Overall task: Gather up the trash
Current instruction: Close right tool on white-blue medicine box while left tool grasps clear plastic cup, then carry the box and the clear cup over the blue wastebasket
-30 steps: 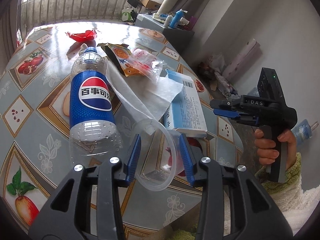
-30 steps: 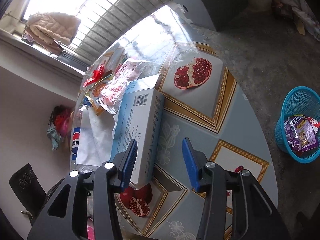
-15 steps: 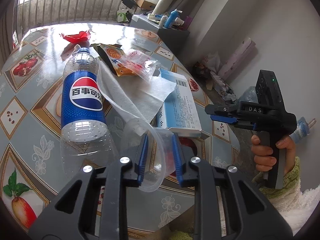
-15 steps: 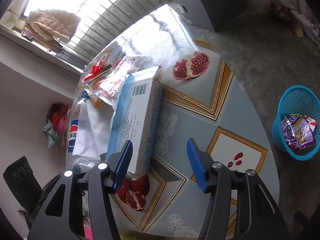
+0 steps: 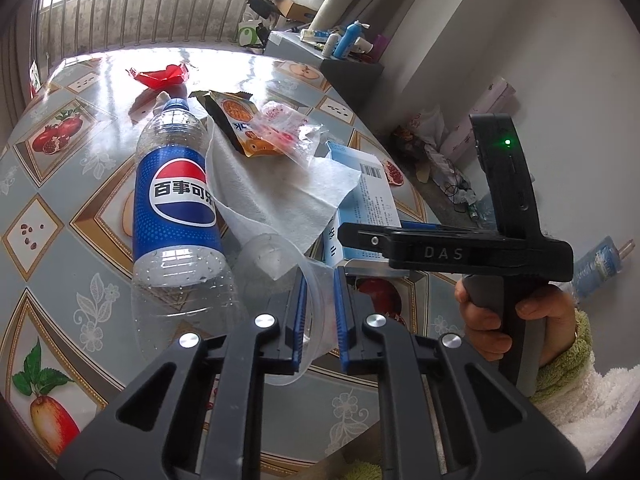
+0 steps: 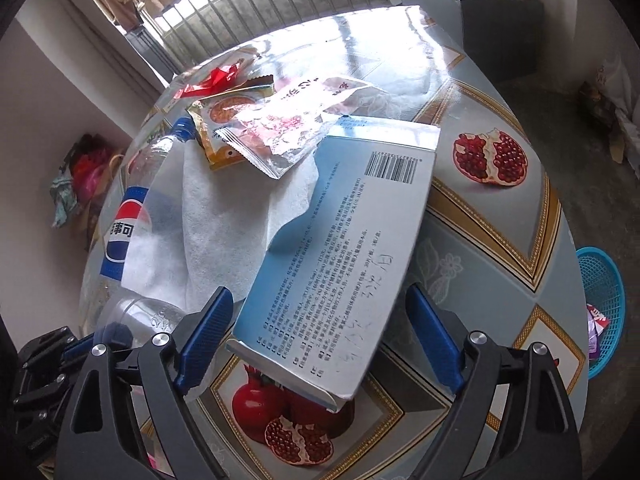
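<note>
Clamped between the blue pads of the left tongs (image 5: 319, 312) is the rim of a clear plastic cup (image 5: 288, 280), low in the centre of the left wrist view; the cup lies on its side on the worktop (image 5: 60, 208), its bottom tucked under a white tissue (image 5: 280, 188). The right tongs (image 6: 320, 340) are held wide apart — the near end of a light-blue carton (image 6: 352, 264) sits between the two pads, neither of which appears to touch it. The carton's long axis runs from lower centre toward the upper right of the right wrist view, roughly in line with the tongs, so its narrow width is what would be spanned on closing. A Pepsi bottle (image 5: 176, 216) lies left of the tissue, with snack wrappers (image 5: 256, 128) and a red wrapper (image 5: 160, 76) farther up the frame. A blue basket (image 6: 602, 304) is seen on the floor at the right edge — judged the likely destination, nearer the right hand.
</note>
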